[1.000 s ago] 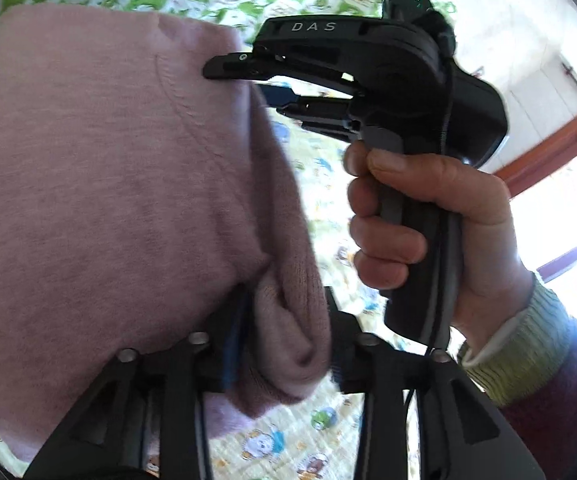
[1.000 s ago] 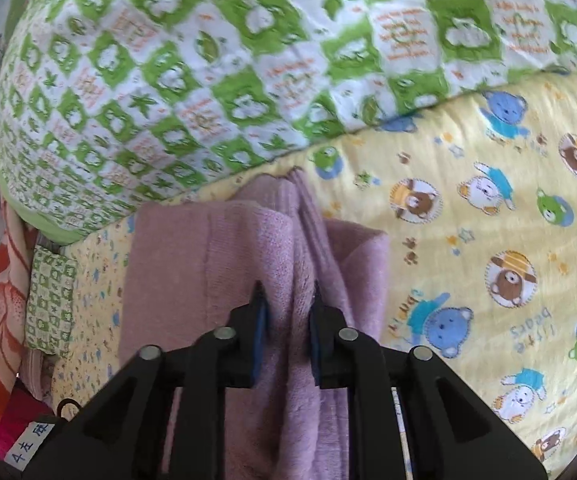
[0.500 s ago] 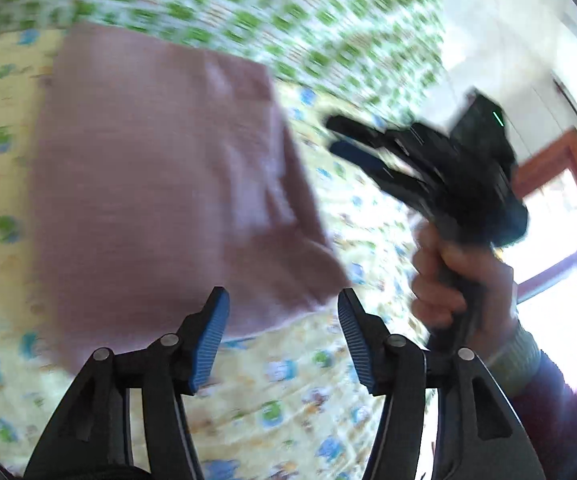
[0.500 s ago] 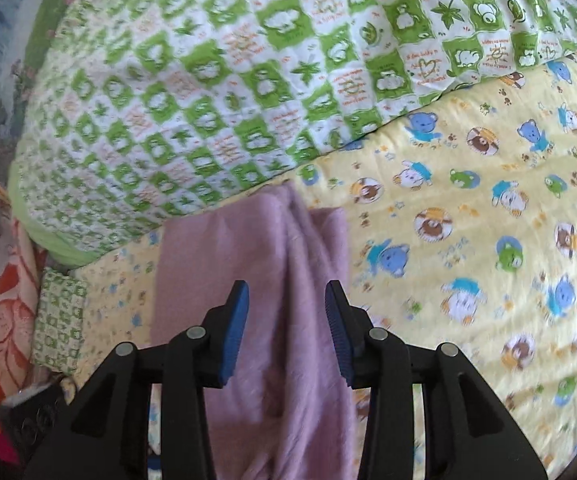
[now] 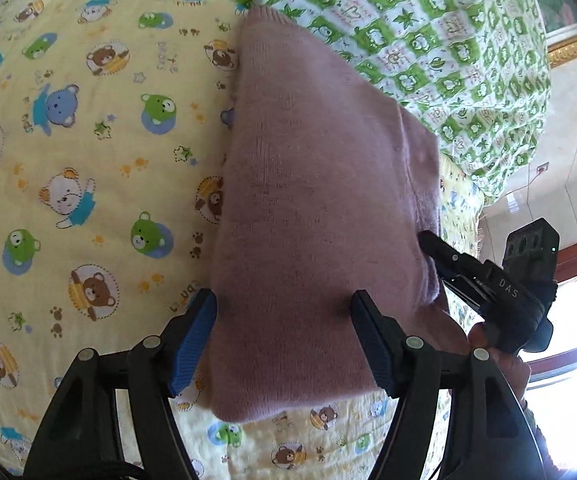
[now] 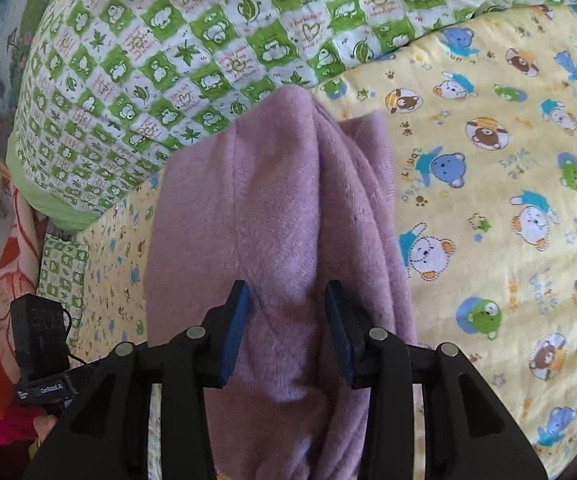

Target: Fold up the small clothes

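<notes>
From the left wrist view, the left gripper (image 5: 284, 316) has its jaws spread wide, the blue pads (image 5: 192, 340) standing on either side of a folded pink knit garment (image 5: 308, 208) without pinching it. The garment lies flat on a yellow bear-print sheet (image 5: 88, 160), stretching from just under the gripper toward the far edge of the sheet, where its far corner meets a green-and-white checked quilt (image 5: 428, 40). Its surface is smooth on top, and a second layer shows along its right side. At the garment's right edge, the right gripper (image 5: 434, 250) comes in from the right; its tips are at the cloth there, and this view does not show how far apart they stand. A hand (image 5: 496, 356) holds its black handle at the right edge of the frame.

From the right wrist view, the right gripper (image 6: 286, 312) has its jaws apart, with the pink knit garment (image 6: 256, 208) running between and beneath them; the pads sit on either side of a raised fold and do not squeeze it. The garment shows several lengthwise folds and reaches toward the checked quilt (image 6: 208, 40) at the far edge. The bear-print sheet (image 6: 508, 200) spreads out to its right. The body of the left gripper appears at the lower left, near an orange patterned cloth (image 6: 8, 264).
</notes>
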Available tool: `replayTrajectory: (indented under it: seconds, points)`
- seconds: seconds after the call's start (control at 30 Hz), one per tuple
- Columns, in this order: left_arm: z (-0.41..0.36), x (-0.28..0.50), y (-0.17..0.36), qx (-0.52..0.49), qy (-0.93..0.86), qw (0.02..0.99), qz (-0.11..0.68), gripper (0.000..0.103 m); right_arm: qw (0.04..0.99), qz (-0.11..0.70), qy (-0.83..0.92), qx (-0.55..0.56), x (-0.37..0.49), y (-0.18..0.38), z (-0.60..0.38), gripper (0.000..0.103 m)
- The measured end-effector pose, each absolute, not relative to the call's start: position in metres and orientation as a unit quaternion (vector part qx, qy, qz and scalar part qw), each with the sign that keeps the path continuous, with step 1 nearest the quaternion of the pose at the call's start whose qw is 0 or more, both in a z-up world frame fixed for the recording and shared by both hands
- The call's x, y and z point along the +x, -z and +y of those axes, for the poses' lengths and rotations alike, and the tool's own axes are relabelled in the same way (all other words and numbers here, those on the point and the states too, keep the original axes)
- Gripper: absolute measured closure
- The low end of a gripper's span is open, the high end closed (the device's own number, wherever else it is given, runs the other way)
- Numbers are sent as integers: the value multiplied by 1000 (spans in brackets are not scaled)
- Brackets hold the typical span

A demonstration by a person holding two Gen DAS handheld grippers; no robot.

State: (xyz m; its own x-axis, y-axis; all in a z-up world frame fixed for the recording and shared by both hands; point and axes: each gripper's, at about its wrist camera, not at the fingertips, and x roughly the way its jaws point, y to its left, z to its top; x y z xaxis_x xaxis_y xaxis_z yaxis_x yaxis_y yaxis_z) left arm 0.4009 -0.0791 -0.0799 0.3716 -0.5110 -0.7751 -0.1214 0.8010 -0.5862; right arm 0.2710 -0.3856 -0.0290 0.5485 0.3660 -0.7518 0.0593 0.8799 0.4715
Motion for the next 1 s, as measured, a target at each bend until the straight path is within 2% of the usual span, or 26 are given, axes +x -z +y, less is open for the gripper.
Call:
replayTrajectory:
  seconds: [0.07, 0.2, 0.37, 0.63, 0.77, 0.87, 1.0]
  points:
    - [-80, 400, 83, -282, 123, 779, 546, 30, 848, 470, -96, 227, 271, 29, -384, 88]
    - [-87, 406, 77, -273, 131, 781, 546, 30, 857, 442, -104, 242, 262, 6, -392, 92]
    - [-104, 408, 58, -273, 155, 783, 537, 28, 873, 408, -101, 249, 245, -34, -418, 93]
    - [-117, 405, 80, -256, 134, 776, 561, 28, 858, 450, -51, 244, 260, 29, -433, 93]
    - [-119, 400, 86, -250, 131, 773, 568, 28, 856, 439, -34, 272, 257, 36, -433, 88]
    - [-122, 397, 87, -248, 130, 774, 567, 28, 860, 432, -24, 270, 243, 22, -432, 78]
    - [-124, 395, 90, -257, 126, 771, 569, 28, 878, 400, -19, 261, 213, 1, -426, 78]
